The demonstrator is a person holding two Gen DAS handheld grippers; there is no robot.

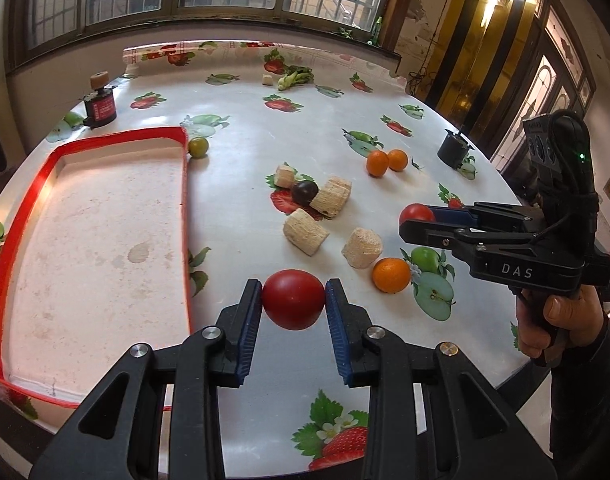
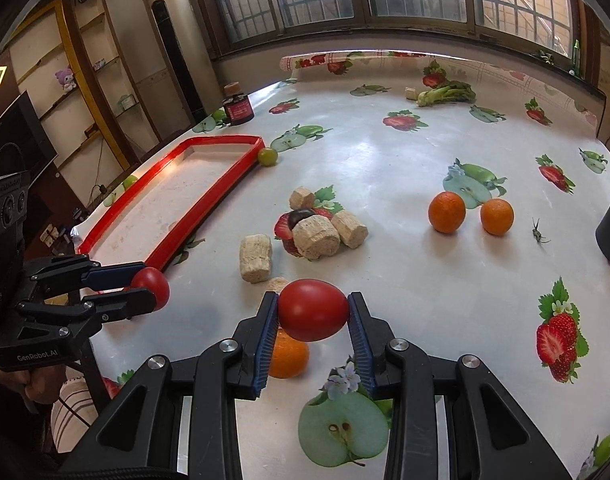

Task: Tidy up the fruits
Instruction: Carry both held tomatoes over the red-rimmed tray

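My left gripper (image 1: pixel 293 292) is shut on a red tomato (image 1: pixel 293 302), held just above the fruit-print tablecloth beside the red-rimmed tray (image 1: pixel 183 184). The right wrist view shows the left gripper (image 2: pixel 153 286) at the left by the tray's near corner. My right gripper (image 2: pixel 313 304) is shut on a second red tomato (image 2: pixel 313 312); the right gripper (image 1: pixel 417 218) shows at the right in the left wrist view. An orange (image 2: pixel 289 354) lies under it. Two oranges (image 2: pixel 446 212) lie farther right, a green fruit (image 2: pixel 267 157) sits at the tray's far corner, and a dark plum (image 2: pixel 299 216) lies mid-table.
Several beige cork-like cylinders (image 1: pixel 305 232) lie around the plum. A red-labelled jar (image 1: pixel 101 110) stands at the far left, a black cup (image 1: pixel 453 148) at the right, leafy greens (image 1: pixel 295 78) at the back. A hand (image 1: pixel 553 320) holds the right gripper's handle.
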